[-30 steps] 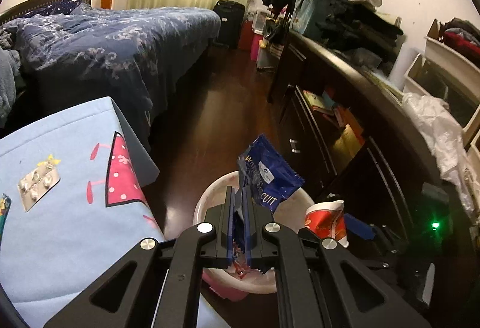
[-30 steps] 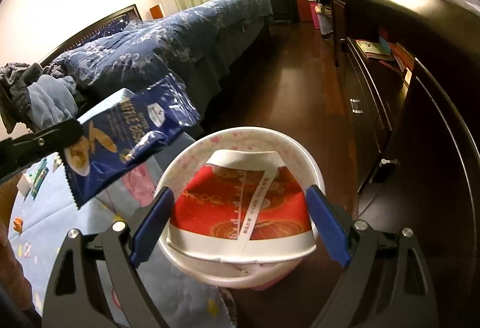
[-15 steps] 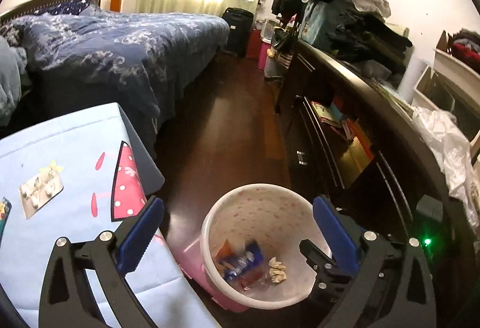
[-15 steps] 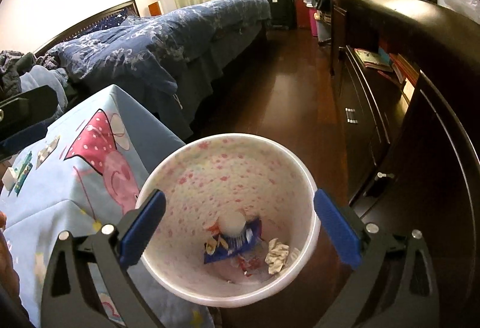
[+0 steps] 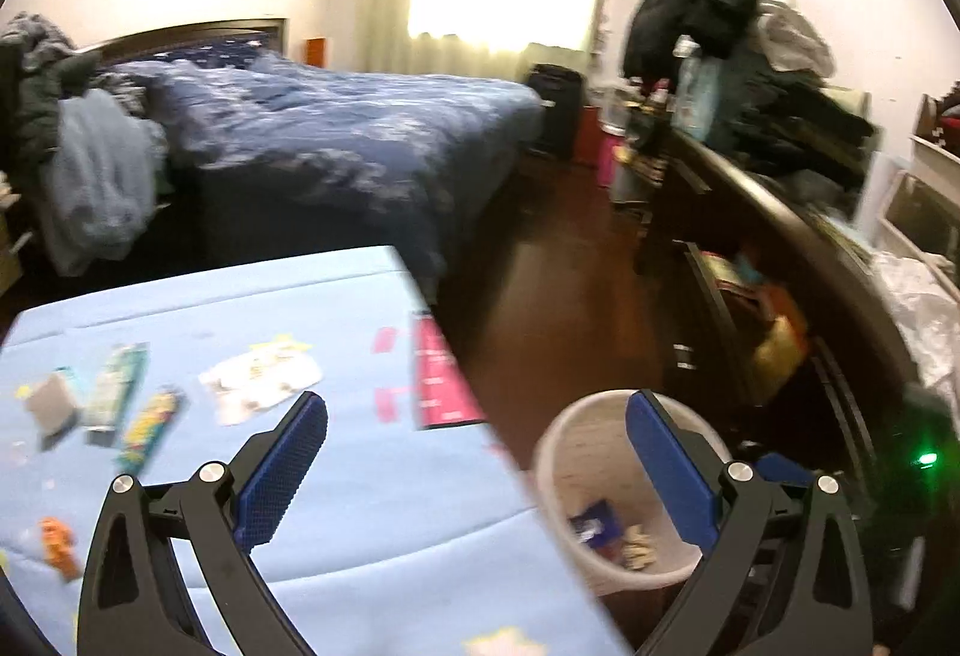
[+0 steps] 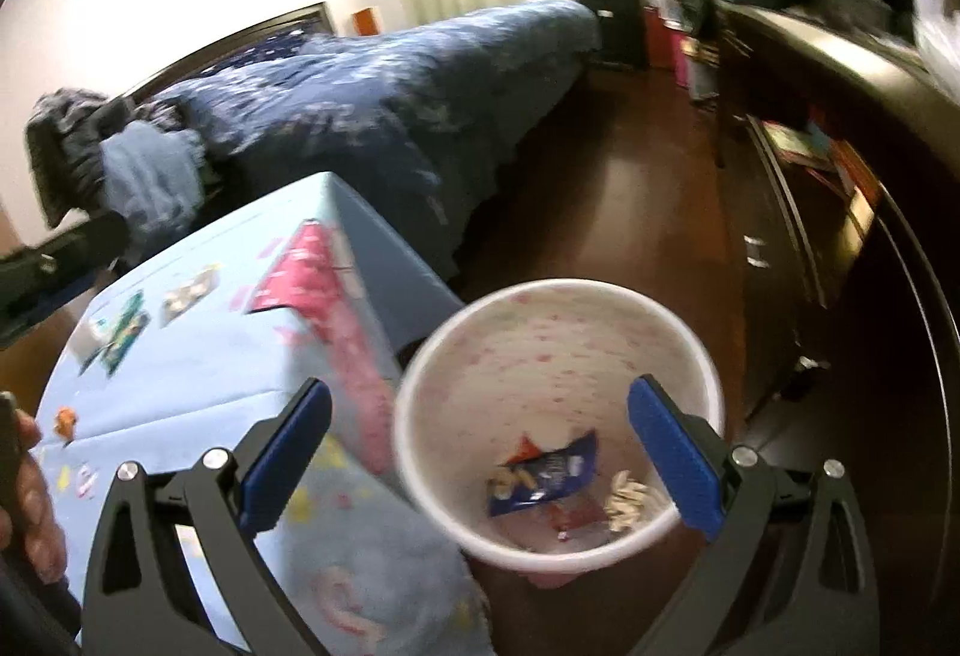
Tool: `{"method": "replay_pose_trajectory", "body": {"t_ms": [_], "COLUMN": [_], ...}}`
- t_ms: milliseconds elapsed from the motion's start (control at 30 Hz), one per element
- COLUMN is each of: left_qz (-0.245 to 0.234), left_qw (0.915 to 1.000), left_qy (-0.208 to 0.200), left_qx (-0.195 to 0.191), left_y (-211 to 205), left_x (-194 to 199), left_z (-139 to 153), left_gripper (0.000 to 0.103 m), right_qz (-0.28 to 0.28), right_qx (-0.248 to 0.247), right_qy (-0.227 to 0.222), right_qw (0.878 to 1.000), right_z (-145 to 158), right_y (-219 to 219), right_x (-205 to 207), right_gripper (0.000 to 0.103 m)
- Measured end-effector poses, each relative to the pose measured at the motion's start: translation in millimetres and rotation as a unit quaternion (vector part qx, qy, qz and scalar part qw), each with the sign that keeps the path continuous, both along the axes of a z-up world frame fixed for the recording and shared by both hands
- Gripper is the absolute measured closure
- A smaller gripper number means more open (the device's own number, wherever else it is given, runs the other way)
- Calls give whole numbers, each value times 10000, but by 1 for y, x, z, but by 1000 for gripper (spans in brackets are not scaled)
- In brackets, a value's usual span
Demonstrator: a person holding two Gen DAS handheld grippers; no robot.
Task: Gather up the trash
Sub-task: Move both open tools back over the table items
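A light blue cloth with pink cartoon prints is covering the tabletop [image 5: 372, 488], and several wrappers [image 5: 114, 386] and a blister pack [image 5: 261, 380] are lying scattered on it. Beside it, a white bin [image 6: 480, 524] holding trash is standing on the dark wooden floor [image 6: 630, 212].
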State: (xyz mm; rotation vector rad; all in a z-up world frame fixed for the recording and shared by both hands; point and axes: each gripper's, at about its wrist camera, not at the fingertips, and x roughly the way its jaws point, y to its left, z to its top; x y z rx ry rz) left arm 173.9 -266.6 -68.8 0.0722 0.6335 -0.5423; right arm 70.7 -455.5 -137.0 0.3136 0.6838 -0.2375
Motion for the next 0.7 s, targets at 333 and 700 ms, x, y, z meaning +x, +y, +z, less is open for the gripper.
{"method": "replay_pose_trajectory", "body": {"t_ms": [333, 700], "left_qz": [1421, 2672], "left_qw": [9887, 9615], "left_qy": [74, 437], "left_qx": [476, 475], "left_y": [114, 215], "left_x": [42, 102], "left_z": [-7, -33], "left_gripper": [4, 4], "right_qz": [1119, 2086], "right_qx": [-326, -726], "right_qy": [-63, -50], "right_qw": [9932, 9753], "right_z": [29, 44], "right_y": [93, 182], "right_x": [28, 68], "right_gripper": [4, 4]}}
